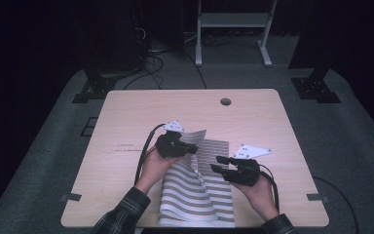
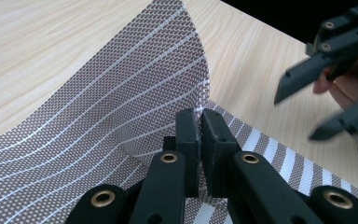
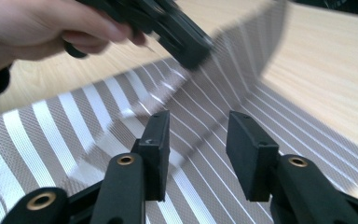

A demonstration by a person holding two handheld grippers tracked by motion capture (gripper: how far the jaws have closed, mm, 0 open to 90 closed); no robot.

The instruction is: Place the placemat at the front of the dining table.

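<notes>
A brown-and-white striped cloth [image 1: 202, 190] lies rumpled on the wooden table [image 1: 141, 112] near the front edge. My left gripper [image 1: 192, 147] is shut on a fold of it and holds that part lifted, so the cloth rises as a curved sheet. In the left gripper view the two jaws [image 2: 200, 116] meet on the cloth's [image 2: 121, 102] edge. My right gripper [image 1: 215, 164] hovers just right of the lifted fold, open with nothing between its jaws. In the right gripper view the parted jaws [image 3: 196, 121] stand above the flat striped cloth [image 3: 74, 121], with the left gripper [image 3: 191, 51] beyond.
A round cable hole [image 1: 225, 102] sits near the table's far edge. Bare wood spreads left, right and behind the cloth. A white frame stand [image 1: 231, 22] and dark equipment legs [image 1: 95, 83] stand on the grey floor beyond the table.
</notes>
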